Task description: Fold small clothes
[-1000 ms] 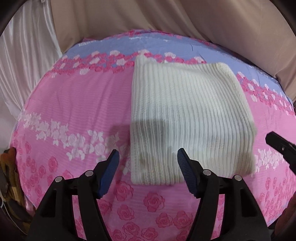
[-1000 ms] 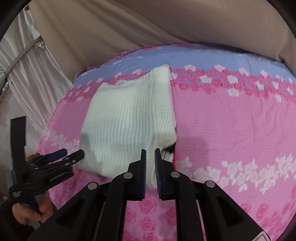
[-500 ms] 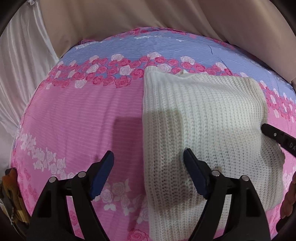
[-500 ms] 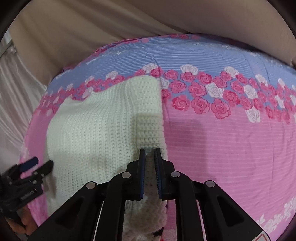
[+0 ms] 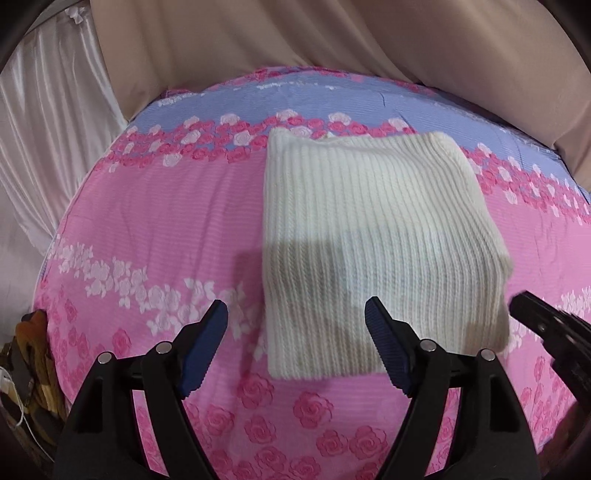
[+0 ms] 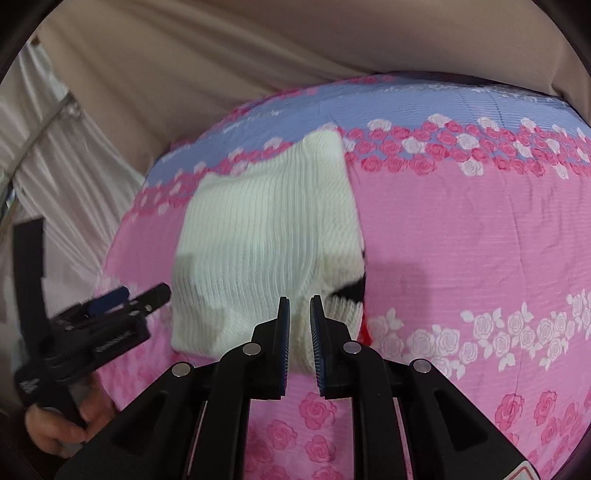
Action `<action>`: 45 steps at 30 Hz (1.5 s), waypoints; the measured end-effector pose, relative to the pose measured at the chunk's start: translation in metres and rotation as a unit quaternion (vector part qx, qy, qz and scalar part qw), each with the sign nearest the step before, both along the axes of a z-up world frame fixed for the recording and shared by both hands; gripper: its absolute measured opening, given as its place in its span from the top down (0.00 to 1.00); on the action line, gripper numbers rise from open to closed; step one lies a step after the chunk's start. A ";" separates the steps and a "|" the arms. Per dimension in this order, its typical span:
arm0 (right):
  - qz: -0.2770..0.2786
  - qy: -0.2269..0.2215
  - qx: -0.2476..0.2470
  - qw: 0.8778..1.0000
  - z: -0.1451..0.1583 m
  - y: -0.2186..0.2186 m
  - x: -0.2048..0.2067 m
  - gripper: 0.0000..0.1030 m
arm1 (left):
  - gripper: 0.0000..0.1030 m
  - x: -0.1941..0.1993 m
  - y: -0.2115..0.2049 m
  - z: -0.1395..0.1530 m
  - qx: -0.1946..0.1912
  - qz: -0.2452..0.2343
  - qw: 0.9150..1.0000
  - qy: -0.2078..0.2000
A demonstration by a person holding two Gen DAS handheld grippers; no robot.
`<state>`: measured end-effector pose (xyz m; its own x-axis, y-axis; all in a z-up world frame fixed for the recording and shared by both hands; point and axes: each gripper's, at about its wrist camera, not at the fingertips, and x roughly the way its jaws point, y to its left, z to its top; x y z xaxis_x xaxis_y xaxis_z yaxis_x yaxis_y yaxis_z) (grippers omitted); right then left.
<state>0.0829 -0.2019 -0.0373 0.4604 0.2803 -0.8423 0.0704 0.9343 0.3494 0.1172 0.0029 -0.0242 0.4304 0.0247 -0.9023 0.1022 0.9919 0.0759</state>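
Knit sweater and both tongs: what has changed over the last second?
Both tongs pushed in over the folded white knit sweater, then drew back to about where they began. The jaws of the left tongs have just been opening and grip nothing. The right tongs keep a narrow gap, also empty. The sweater lies as before on the rose-print bedsheet; nothing was taken hold of.

We seem to be in a home bedroom: a bed sheet (image 5: 155, 221) printed with pink roses covers the surface, with beige drapes (image 5: 258, 33) hanging behind its far edge.
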 end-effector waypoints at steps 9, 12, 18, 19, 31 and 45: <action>-0.061 0.038 -0.007 0.997 -0.028 -0.034 -0.010 0.87 | 0.28 -0.017 0.001 -0.016 0.025 -0.004 1.000 0.014; -0.055 0.007 -0.019 0.998 0.000 -0.023 -0.038 0.86 | 0.28 -0.027 0.003 -0.011 0.024 -0.002 1.000 0.008; -0.056 -0.035 -0.089 0.994 0.031 0.004 -0.086 0.68 | 0.26 -0.057 -0.001 0.003 0.015 0.002 1.000 -0.021; -0.063 -0.040 -0.097 0.993 0.033 0.005 -0.094 0.62 | 0.24 -0.063 -0.001 0.004 0.012 0.002 1.000 -0.025; -0.081 -0.013 -0.133 0.988 0.009 0.028 -0.135 0.47 | 0.15 -0.118 0.010 -0.002 -0.002 0.032 0.997 -0.064; -0.072 -0.005 -0.149 0.986 0.000 0.047 -0.143 0.42 | 0.15 -0.137 -0.007 -0.018 0.019 0.006 0.998 -0.060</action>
<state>-0.0599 -0.1552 -0.0371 0.4866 -0.0480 -0.8723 0.2072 0.9763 0.0619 -0.0202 -0.0037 -0.0422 0.5340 0.0642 -0.8431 0.0780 0.9891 0.1247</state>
